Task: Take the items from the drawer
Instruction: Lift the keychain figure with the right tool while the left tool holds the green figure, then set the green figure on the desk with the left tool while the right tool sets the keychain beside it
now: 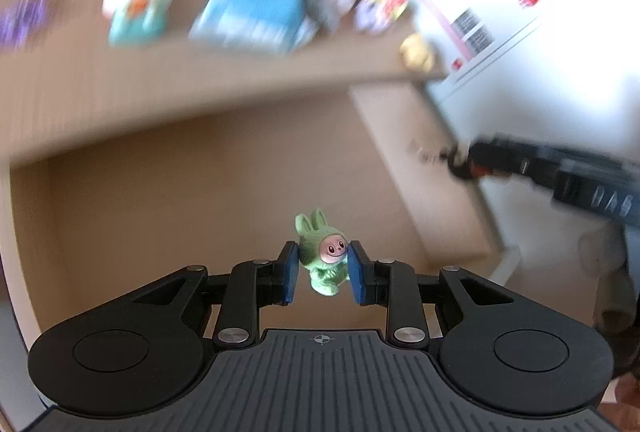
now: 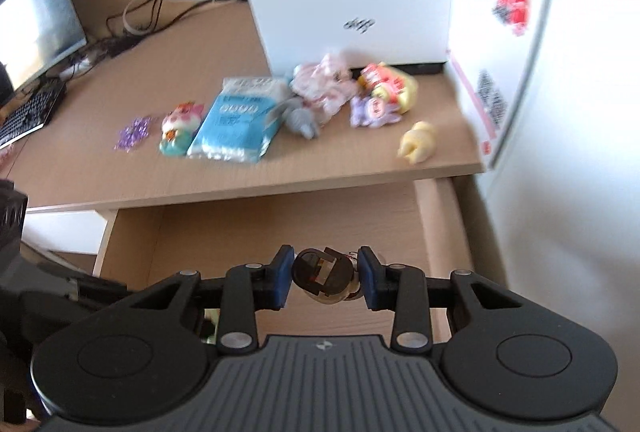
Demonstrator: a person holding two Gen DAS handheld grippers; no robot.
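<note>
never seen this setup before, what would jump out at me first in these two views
Each gripper pinches a small item over the open drawer: the left gripper a green bunny figure, the right gripper a dark round trinket. Behind, toys surround a blue packet on the desk.

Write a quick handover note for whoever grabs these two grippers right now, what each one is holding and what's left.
Left gripper: shut on the green bunny figure, above the open drawer.
Right gripper: shut on a small dark round item, also over the drawer.
Done: several toys and a blue packet already lie on the desk.
Left: set both held items on the desk.
</note>
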